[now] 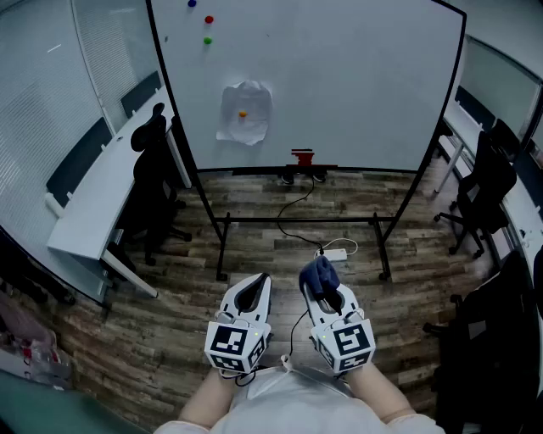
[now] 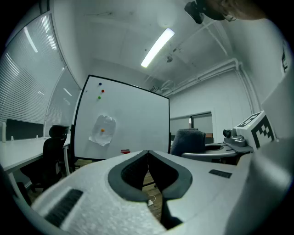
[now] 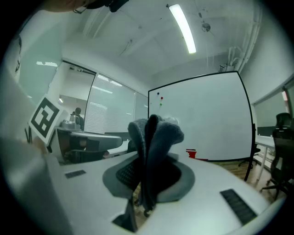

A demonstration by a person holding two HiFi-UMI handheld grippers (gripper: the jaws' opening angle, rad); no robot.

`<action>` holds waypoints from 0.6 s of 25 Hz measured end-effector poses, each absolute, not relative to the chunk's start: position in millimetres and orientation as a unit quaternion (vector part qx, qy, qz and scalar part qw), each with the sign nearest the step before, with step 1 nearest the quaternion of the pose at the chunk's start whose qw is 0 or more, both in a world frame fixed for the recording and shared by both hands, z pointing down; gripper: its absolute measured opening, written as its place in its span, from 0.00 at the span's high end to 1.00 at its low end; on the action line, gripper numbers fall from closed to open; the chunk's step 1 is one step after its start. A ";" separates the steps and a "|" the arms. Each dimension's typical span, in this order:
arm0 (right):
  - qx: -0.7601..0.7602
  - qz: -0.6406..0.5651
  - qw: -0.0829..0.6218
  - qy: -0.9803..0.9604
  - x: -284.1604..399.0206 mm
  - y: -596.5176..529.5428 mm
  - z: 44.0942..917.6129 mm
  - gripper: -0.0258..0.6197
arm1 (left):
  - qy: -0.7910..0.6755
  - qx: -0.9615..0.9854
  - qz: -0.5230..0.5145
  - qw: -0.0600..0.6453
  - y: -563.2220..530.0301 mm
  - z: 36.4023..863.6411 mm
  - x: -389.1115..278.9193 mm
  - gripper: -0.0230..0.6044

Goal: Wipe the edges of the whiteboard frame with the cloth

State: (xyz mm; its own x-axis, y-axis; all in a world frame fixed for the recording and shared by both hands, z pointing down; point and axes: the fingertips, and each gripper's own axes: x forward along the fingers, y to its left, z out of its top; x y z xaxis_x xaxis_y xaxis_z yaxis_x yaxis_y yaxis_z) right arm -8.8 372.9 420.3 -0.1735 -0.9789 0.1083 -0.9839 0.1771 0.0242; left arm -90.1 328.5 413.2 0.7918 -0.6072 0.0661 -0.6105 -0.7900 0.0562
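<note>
The right tongs are clamped shut on the cloth, and the left tongs are closed tip to tip with nothing between them. Both are held low and near the person, well apart from the whiteboard at the far side of the floor, so no wiping has begun. The likeliest trouble lies on the way there: a cable trails across the floor under the board to a power strip just beyond the tongs, and a foot could catch either. At the board, a red object sits on the bottom edge of the frame and would be pushed off by a careless sweep. The coloured magnets near the top left corner and the sheet of paper pinned to the board are less at risk, provided the cloth keeps to the frame. The cloth is only pinched in the middle, so dragging it hard along the thin black frame could pull it free, and pressing on the freestanding board might shift it. The cloth is dark blue-grey and fleecy, folded into a thick bunch that stands up past the tips of the right tongs, with a loose end hanging below them.
</note>
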 end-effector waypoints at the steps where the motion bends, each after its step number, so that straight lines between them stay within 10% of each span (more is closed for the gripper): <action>1: 0.641 0.025 0.050 -0.766 -7.1 371.8 420.3 0.86 | -0.323 0.945 0.022 0.039 327.2 413.2 -89.0 0.93; 15: 0.649 0.041 0.032 -0.759 14.2 366.6 424.0 0.86 | -0.325 0.944 0.035 0.034 322.0 423.8 -72.6 0.93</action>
